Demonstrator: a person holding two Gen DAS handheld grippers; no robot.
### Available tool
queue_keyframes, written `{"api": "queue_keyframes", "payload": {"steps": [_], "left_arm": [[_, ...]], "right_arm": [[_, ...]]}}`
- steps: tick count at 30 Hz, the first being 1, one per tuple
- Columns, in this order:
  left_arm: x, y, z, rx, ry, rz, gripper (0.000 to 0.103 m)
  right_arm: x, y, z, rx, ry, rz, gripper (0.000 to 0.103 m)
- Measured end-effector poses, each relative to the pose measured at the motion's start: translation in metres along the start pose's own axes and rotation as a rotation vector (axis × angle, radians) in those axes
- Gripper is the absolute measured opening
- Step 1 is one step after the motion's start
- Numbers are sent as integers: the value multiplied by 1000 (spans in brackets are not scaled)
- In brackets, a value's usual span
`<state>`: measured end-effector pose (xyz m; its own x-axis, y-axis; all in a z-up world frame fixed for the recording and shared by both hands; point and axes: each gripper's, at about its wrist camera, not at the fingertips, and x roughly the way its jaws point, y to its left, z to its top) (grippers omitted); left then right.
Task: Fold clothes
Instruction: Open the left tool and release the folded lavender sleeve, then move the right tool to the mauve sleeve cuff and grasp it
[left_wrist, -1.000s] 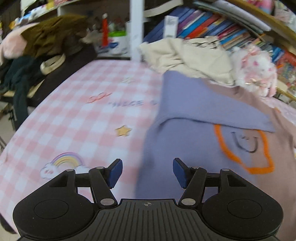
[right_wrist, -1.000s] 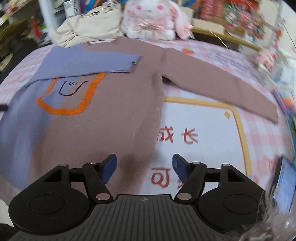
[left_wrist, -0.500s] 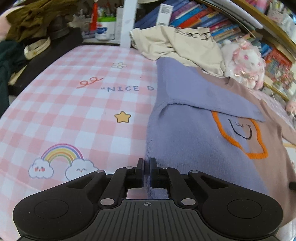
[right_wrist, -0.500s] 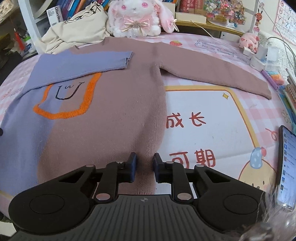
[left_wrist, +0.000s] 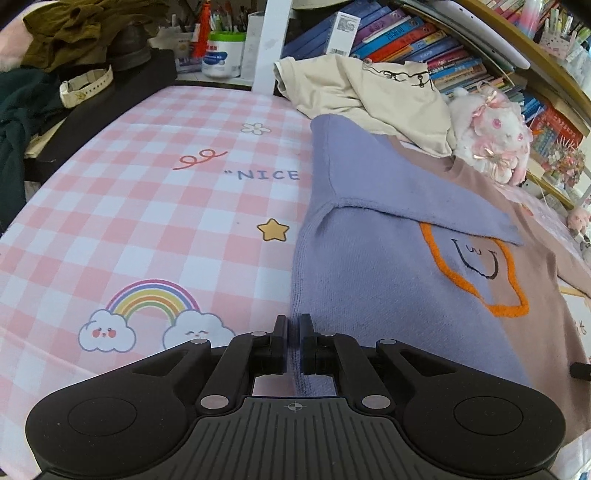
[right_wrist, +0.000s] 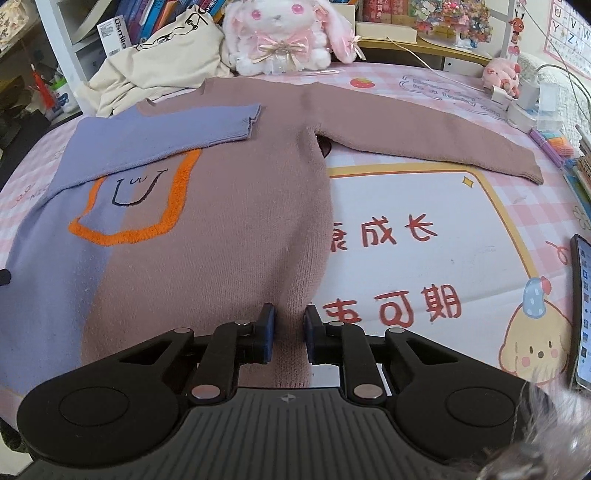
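A purple and mauve sweater (right_wrist: 229, 229) with an orange outlined pocket lies flat on the pink checked table cover (left_wrist: 147, 206). Its purple sleeve (right_wrist: 166, 129) is folded across the chest; the mauve sleeve (right_wrist: 424, 140) lies stretched to the right. My left gripper (left_wrist: 293, 341) is shut on the sweater's purple bottom-left hem corner (left_wrist: 369, 295). My right gripper (right_wrist: 289, 334) is shut on the mauve bottom-right hem, with cloth bunched between the pads.
A cream shirt (right_wrist: 162, 59) and a pink plush rabbit (right_wrist: 284, 33) lie at the table's far side by bookshelves (left_wrist: 424, 48). A phone (right_wrist: 583, 314) lies at the right edge. Chargers and pens (right_wrist: 532, 107) lie far right. Dark clothes (left_wrist: 22, 110) hang left.
Both grippers were open one second ago; they came down to the sweater's bottom hem and shut on it, left on the purple corner, right on the mauve corner.
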<state>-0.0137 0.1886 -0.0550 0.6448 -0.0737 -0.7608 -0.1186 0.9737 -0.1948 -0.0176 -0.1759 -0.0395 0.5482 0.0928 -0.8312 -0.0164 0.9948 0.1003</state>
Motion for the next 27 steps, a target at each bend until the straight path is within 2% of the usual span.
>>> {"api": "queue_keyframes", "payload": {"steps": [6,8,9,11,13,14,15,19,22,27], "left_arm": [[3,3,2,20,-10,-5,5],[2,3,2,21,-6,-5,10],[1,3,3,18,-2,-4,11],[-4,2,3,12,0,2,21],[-13,-3,2,31,-33,13,43],[-18,-7,1,51,-57,22,50],[-24,-12,0,74,-83,33,61],[-40,-39,-6,170,-157,51,78],[-41,-60,-11,209,-167,63,80],[-31,-97,-18,208,-153,97,83]], "right_arm": [[0,6,-1,16,-3,-18,18],[0,6,-1,30,2,-29,24],[-1,4,0,46,7,-38,34],[-7,0,-1,89,2,-39,49],[-15,-2,-3,111,-20,-36,60],[-19,-3,-4,120,-30,-37,65],[-22,-3,-5,128,-40,-38,68],[-26,-11,-5,132,-50,-28,70],[-23,-21,1,121,-48,-12,71],[-16,-45,13,93,-52,14,74]]}}
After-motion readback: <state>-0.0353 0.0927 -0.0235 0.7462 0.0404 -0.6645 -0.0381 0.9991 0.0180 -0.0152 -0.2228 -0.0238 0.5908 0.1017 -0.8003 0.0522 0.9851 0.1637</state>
